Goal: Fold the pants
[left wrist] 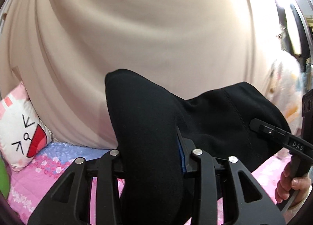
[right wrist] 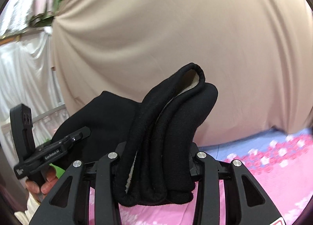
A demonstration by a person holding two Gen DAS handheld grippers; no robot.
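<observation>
The black pants point(left wrist: 148, 127) hang in the air between both grippers, above a pink bed. My left gripper point(left wrist: 150, 154) is shut on a thick fold of the black fabric. In the right wrist view my right gripper point(right wrist: 154, 156) is shut on a bunch of several layers of the pants point(right wrist: 166, 127), with pale fleece lining showing at the edges. The right gripper also shows in the left wrist view point(left wrist: 277, 135), and the left gripper in the right wrist view point(right wrist: 58, 146). Fingertips of both are hidden in the fabric.
A beige curtain point(left wrist: 146, 29) fills the background. The pink flowered bedspread point(right wrist: 273, 176) lies below. A cartoon-face pillow point(left wrist: 21, 129) leans at the left. White drapes point(right wrist: 23, 68) hang at the far left in the right wrist view.
</observation>
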